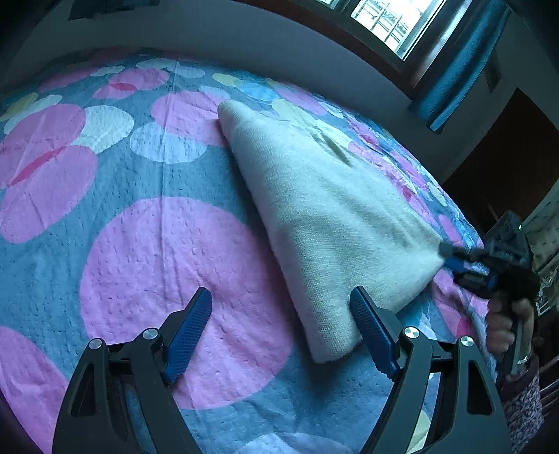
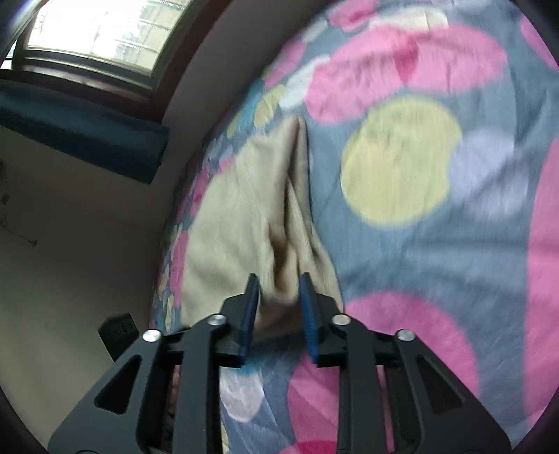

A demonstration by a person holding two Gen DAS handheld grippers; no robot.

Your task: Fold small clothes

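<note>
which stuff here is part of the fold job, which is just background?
Job:
- beige cloth, folded, on the bed
- right gripper, jaws apart around the cloth's corner
- left gripper, jaws wide, nothing between them

Background:
- spotted bedspread
- window
- blue curtain
- wall

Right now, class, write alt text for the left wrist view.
A folded cream cloth lies on a bedspread with pink circles. The left gripper is open beside its near end; the right gripper is at its far corner.
</note>
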